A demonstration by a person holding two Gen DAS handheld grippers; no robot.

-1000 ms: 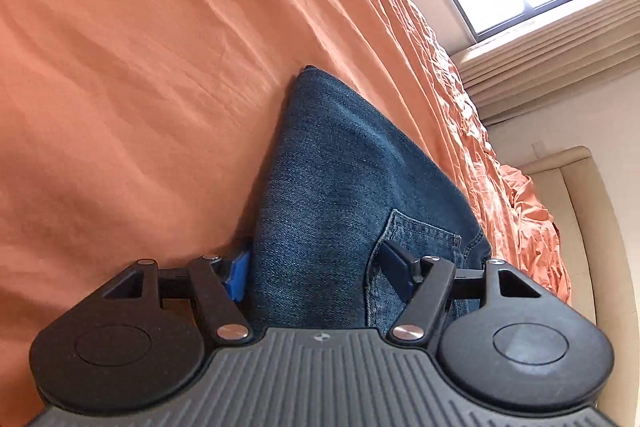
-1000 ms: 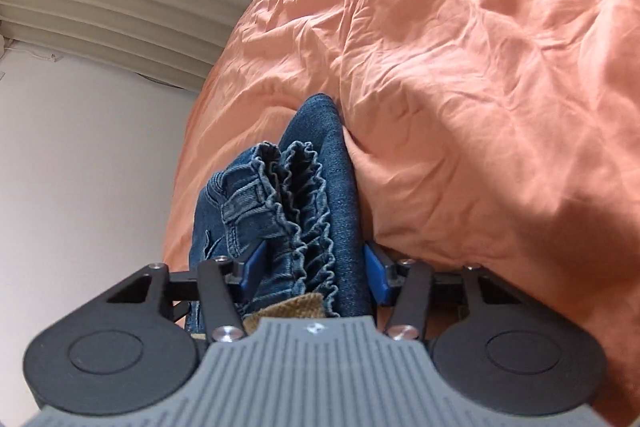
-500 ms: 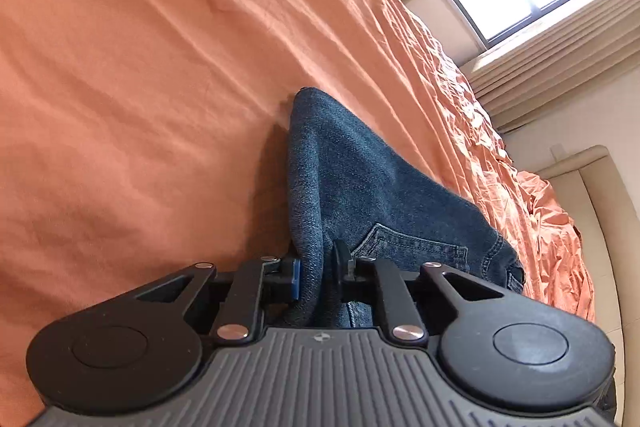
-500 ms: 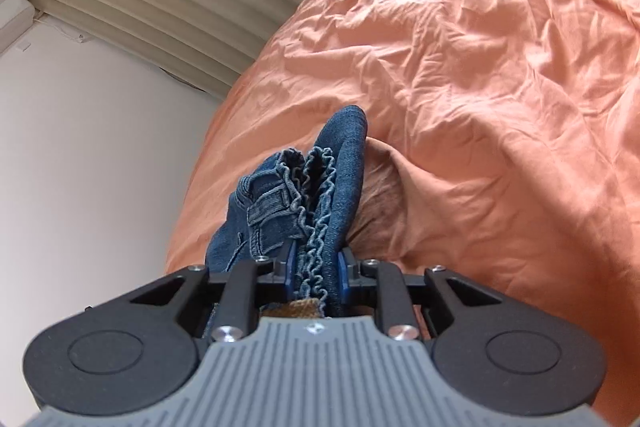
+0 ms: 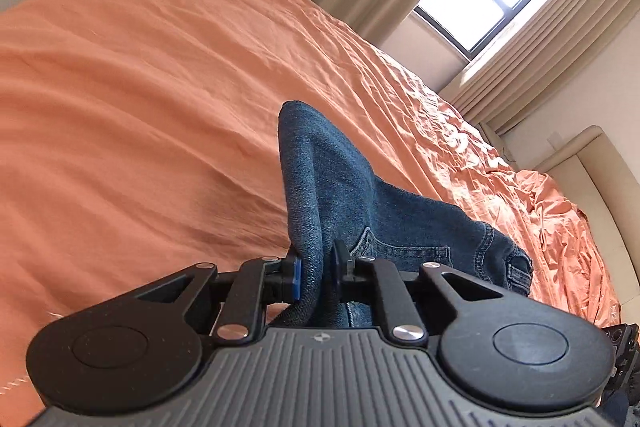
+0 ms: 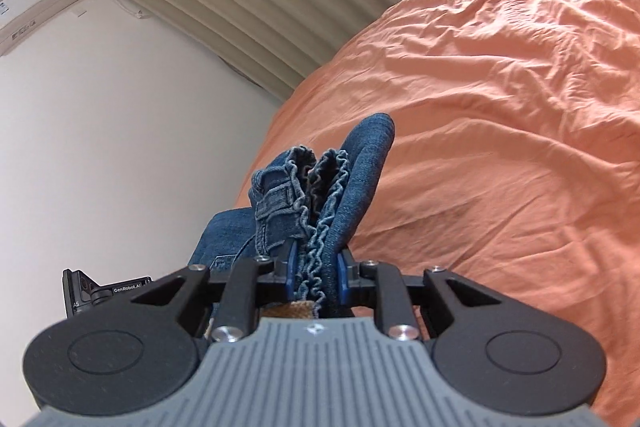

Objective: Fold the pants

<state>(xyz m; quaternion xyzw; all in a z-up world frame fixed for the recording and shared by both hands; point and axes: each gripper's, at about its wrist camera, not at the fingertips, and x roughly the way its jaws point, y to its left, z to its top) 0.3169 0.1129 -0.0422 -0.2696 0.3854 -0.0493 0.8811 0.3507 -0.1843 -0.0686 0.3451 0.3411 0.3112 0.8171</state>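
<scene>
Both grippers clamped on blue denim pants (image 5: 340,187), held above the orange bedsheet (image 5: 140,107). Left gripper (image 5: 316,267): jaws just closed, pinching a rounded fold of denim. Right gripper (image 6: 314,267): jaws just closed on the gathered elastic waistband (image 6: 320,195). Pants bunched, far end drooping toward the sheet.

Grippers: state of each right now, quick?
Left gripper: closed on a fold of the jeans.
Right gripper: closed on the jeans' elastic waistband.
</scene>
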